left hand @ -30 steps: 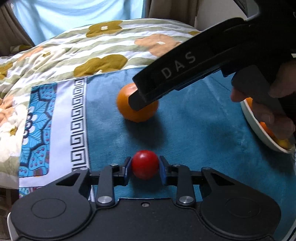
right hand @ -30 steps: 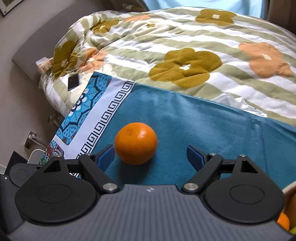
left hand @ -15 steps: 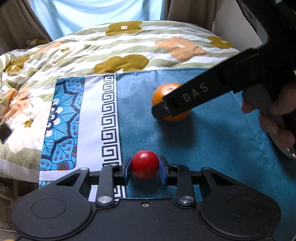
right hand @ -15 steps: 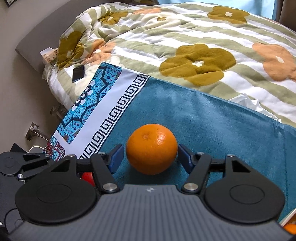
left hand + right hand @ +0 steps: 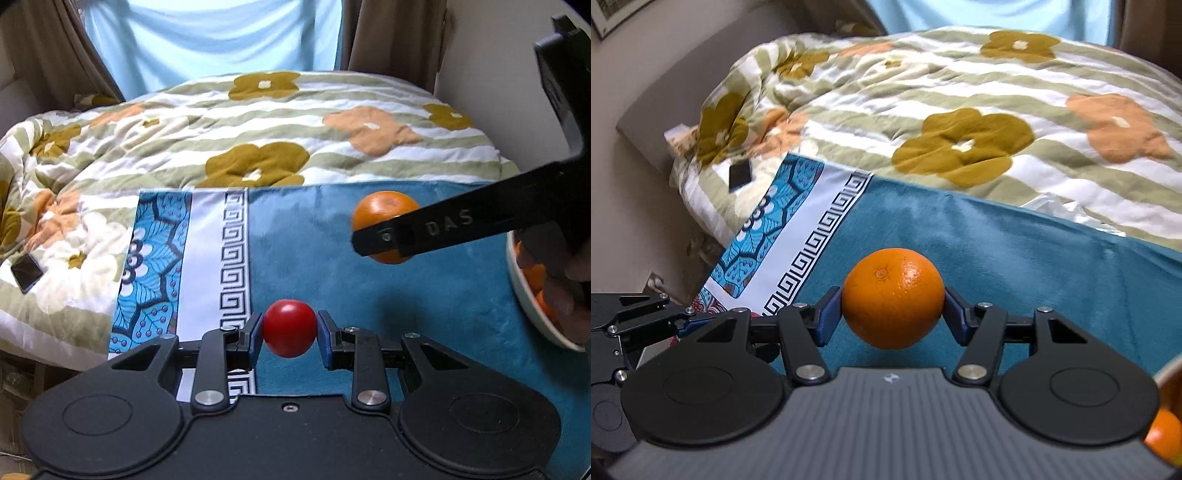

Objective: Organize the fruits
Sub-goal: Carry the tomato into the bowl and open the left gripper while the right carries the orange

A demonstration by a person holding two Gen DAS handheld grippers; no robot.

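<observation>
Right now orange is clamped in right tool, lifted off the teal blanket (shadow underneath). Small red tomato is pinched in left tool, low over the same blanket. White bowl with more oranges sits at right edge, floral quilt behind.

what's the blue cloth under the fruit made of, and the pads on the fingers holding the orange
Blue cloth: likely velvety plush; soft sheen and brushed streaks show. Finger pads gripping the orange: probably matte blue rubber or soft plastic; no gloss, exact material unclear.
</observation>
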